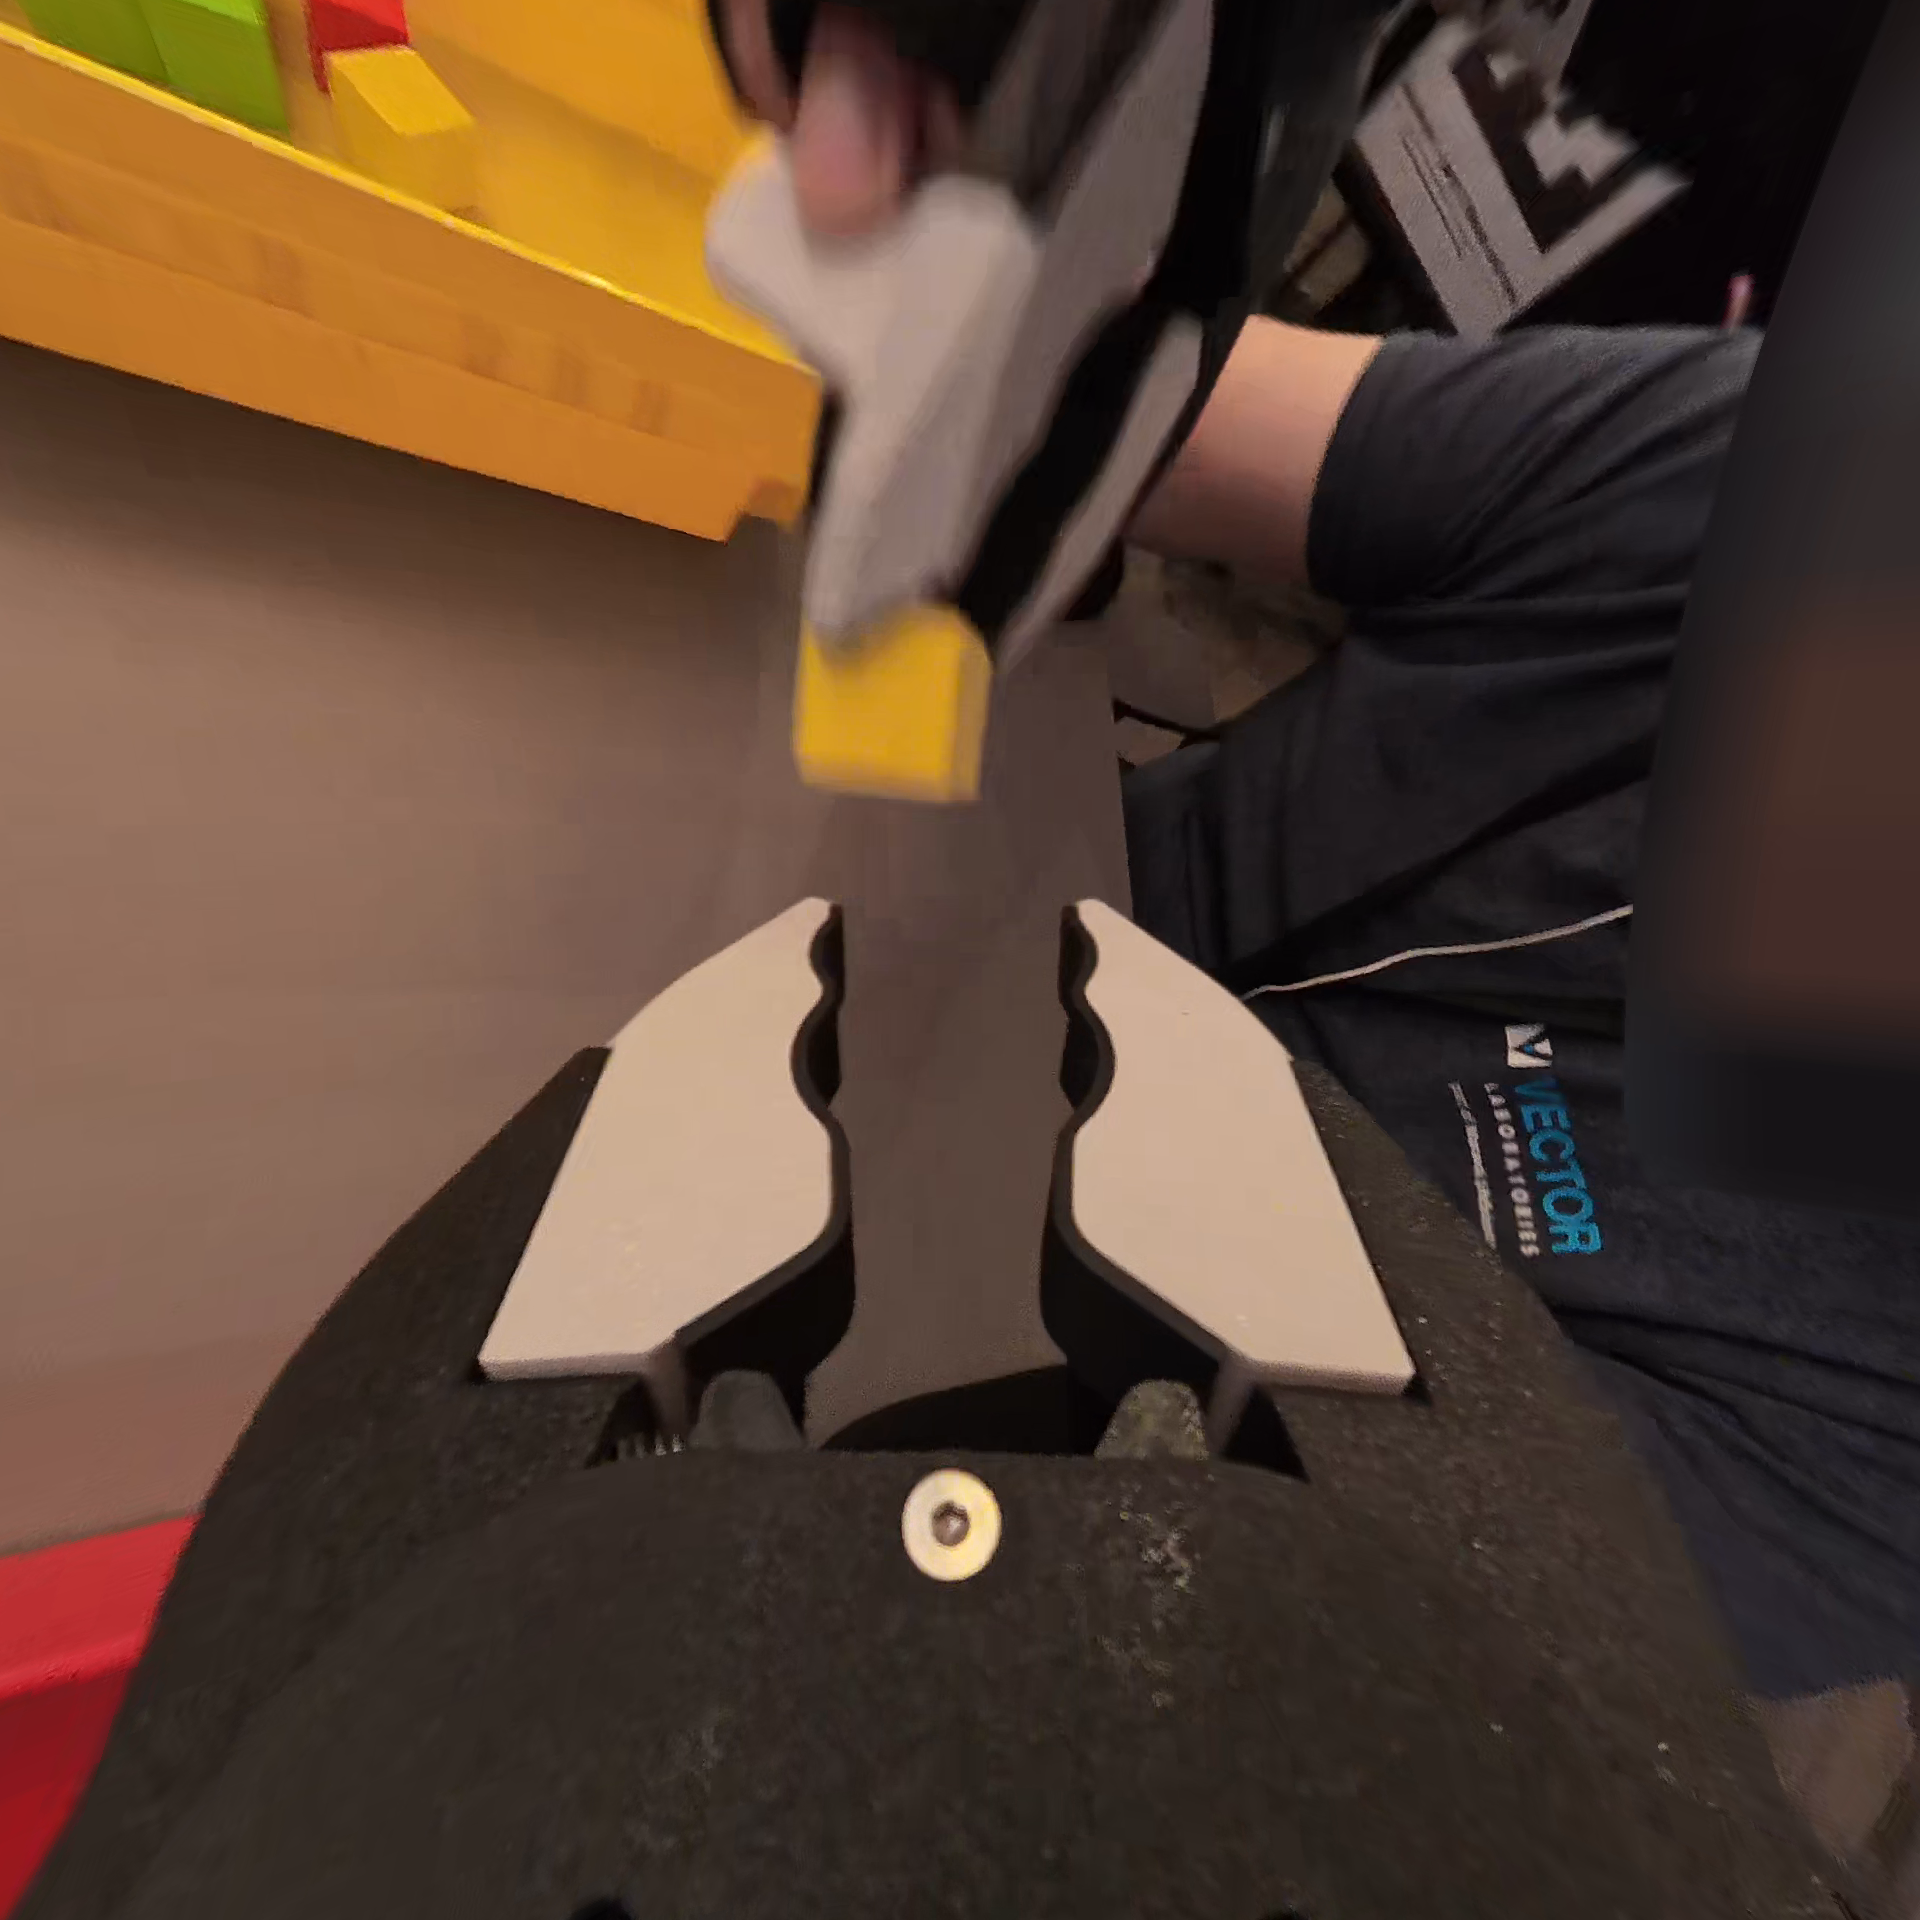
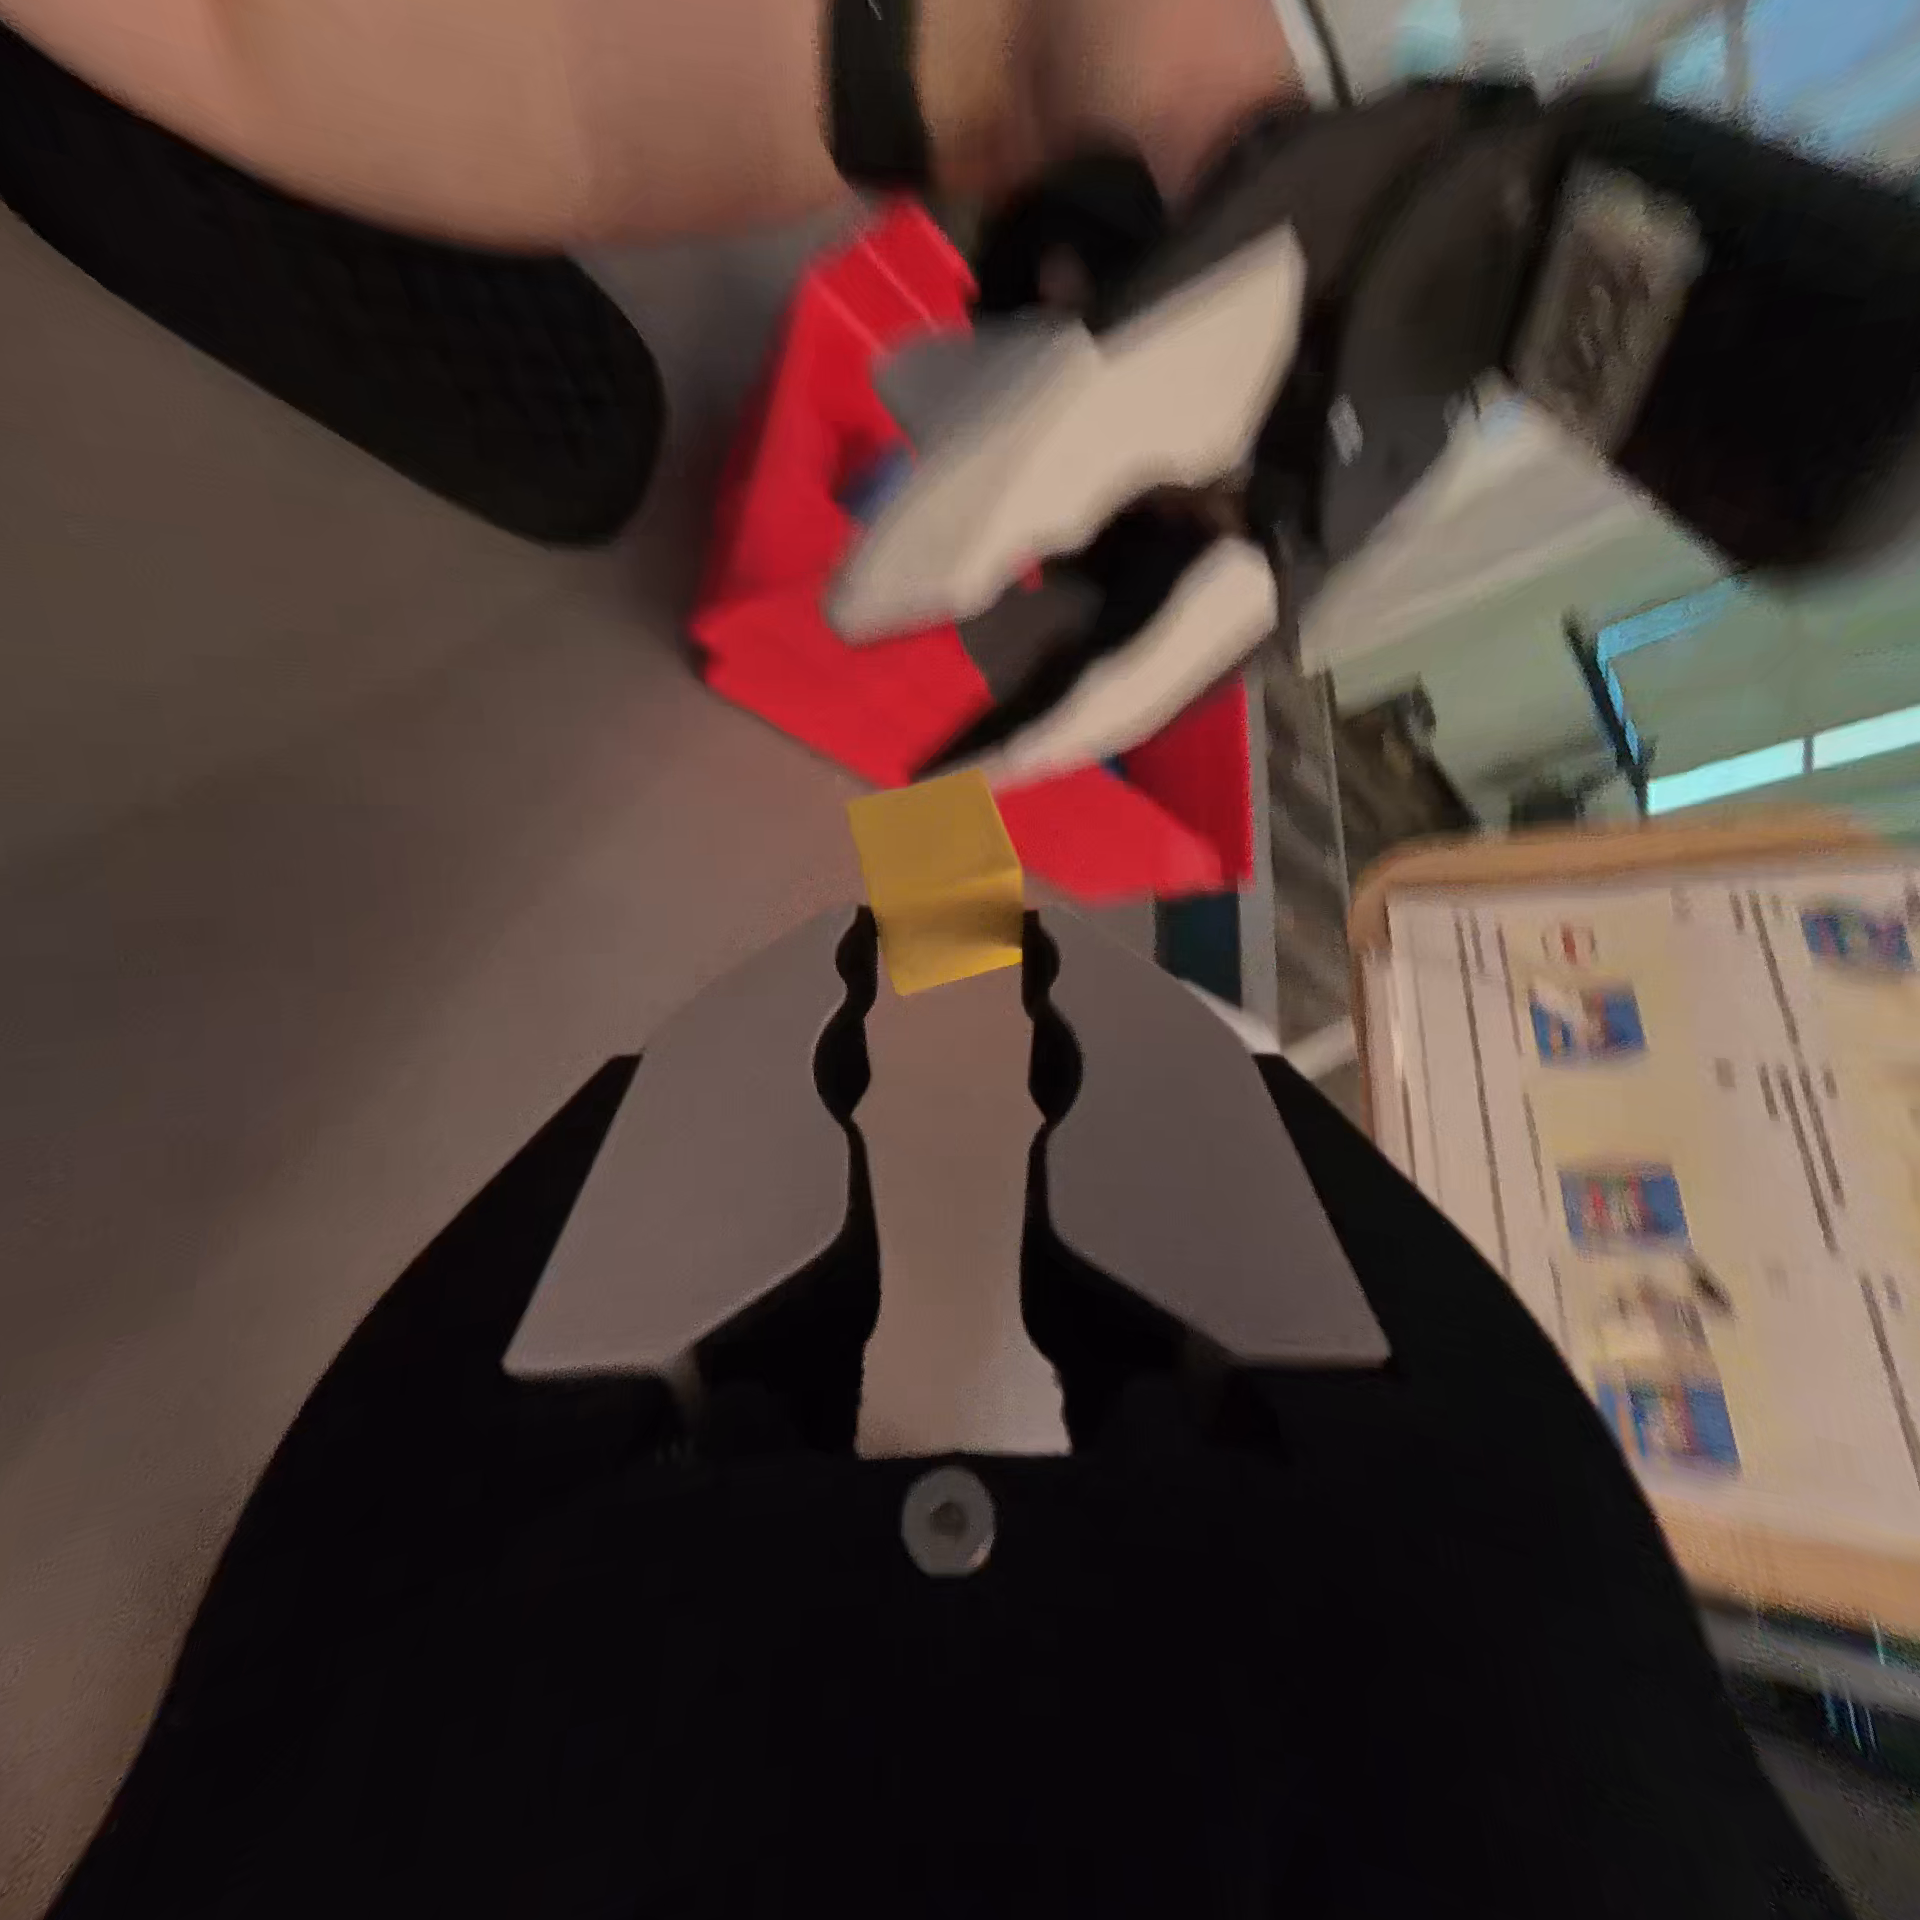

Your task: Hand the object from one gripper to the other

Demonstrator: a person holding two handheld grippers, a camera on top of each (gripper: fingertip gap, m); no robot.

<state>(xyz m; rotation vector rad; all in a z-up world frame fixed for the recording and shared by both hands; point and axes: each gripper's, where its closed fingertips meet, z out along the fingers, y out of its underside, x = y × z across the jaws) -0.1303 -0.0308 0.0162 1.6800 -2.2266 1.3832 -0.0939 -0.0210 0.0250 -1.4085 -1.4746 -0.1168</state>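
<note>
Right wrist view shows the right claw [image 2: 951, 940] clenched on a small yellow block [image 2: 940, 883] at its tips, a light, rigid, smooth-looking piece whose exposed end the spread, empty left claw [image 1: 951, 920] should pinch squarely.

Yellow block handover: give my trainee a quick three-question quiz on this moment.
1. True or false: the left tongs are shut on the yellow block.
2. Which tongs hold the yellow block? A) left B) right C) neither
3. Fill in: in the right wrist view, the bin behind the block is coloured ____.

Key:
1. False. The left tongs are open and empty, with the block ahead of their tips, apart from them.
2. B. The right tongs pinch the block at their tips.
3. Red.
</note>
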